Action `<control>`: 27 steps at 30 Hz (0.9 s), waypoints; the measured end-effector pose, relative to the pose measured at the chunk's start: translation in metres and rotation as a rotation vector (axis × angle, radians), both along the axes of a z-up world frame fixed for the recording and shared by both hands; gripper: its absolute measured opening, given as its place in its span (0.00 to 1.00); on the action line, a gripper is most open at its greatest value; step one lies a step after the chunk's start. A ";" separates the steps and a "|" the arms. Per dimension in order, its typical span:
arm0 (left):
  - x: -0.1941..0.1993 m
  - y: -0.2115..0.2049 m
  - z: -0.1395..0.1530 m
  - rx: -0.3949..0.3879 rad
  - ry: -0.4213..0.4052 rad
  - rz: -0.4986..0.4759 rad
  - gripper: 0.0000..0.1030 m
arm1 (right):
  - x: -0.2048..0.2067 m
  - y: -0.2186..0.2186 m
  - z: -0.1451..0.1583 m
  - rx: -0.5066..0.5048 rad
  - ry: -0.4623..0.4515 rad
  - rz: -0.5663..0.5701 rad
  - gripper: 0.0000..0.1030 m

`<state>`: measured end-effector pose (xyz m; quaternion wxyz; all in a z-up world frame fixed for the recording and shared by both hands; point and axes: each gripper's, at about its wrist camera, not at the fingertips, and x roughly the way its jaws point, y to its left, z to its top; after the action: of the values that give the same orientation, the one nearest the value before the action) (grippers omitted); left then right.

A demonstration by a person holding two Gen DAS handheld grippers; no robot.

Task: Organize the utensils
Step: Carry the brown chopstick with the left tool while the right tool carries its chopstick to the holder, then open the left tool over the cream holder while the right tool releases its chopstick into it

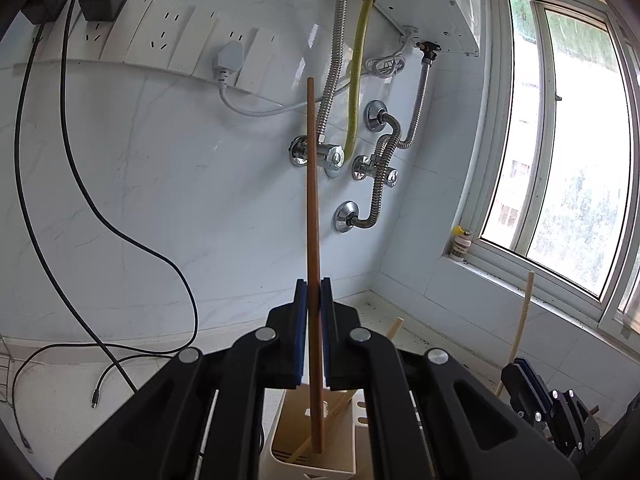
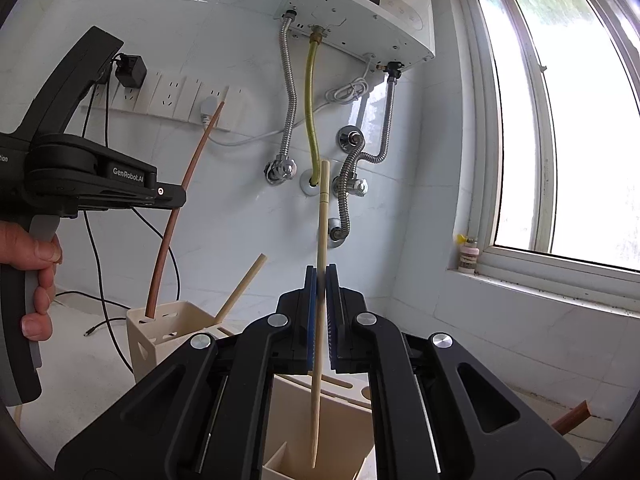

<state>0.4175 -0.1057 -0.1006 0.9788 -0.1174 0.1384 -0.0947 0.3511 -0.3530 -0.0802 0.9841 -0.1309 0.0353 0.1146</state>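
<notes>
The left gripper (image 1: 314,292) has its fingers clenched on a brown chopstick (image 1: 312,208), upright, its lower end inside a cream utensil holder (image 1: 280,432). The right gripper (image 2: 321,280) pinches a pale chopstick (image 2: 320,240) over another cream holder (image 2: 344,420) on the worktop (image 2: 500,344). Its neighbour reads "GenRobot.AI"; the water heater (image 2: 360,12) shows "65".

Counter (image 2: 92,360): 2 holders (image 2: 160,332), cable (image 1: 96,394).

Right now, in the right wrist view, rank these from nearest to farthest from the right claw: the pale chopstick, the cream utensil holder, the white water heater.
1. Pale wooden chopstick, pinched upright in the right claw.
2. Cream plastic utensil holder, directly below the claw.
3. White water heater, high on the far wall.
</notes>
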 end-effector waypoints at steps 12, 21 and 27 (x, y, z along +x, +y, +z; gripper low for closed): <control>0.003 0.004 -0.017 0.006 -0.011 0.023 0.06 | 0.004 0.001 -0.010 0.004 0.029 -0.001 0.04; 0.001 0.006 -0.034 -0.006 0.013 0.022 0.07 | 0.005 0.002 -0.018 -0.015 0.055 -0.011 0.05; -0.020 0.013 -0.042 -0.003 -0.009 0.065 0.55 | -0.011 -0.006 -0.019 0.032 0.032 -0.030 0.48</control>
<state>0.3971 -0.0922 -0.1430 0.9818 -0.1230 0.1301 -0.0637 0.3403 -0.3593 -0.0988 0.9870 -0.1125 0.0512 0.1025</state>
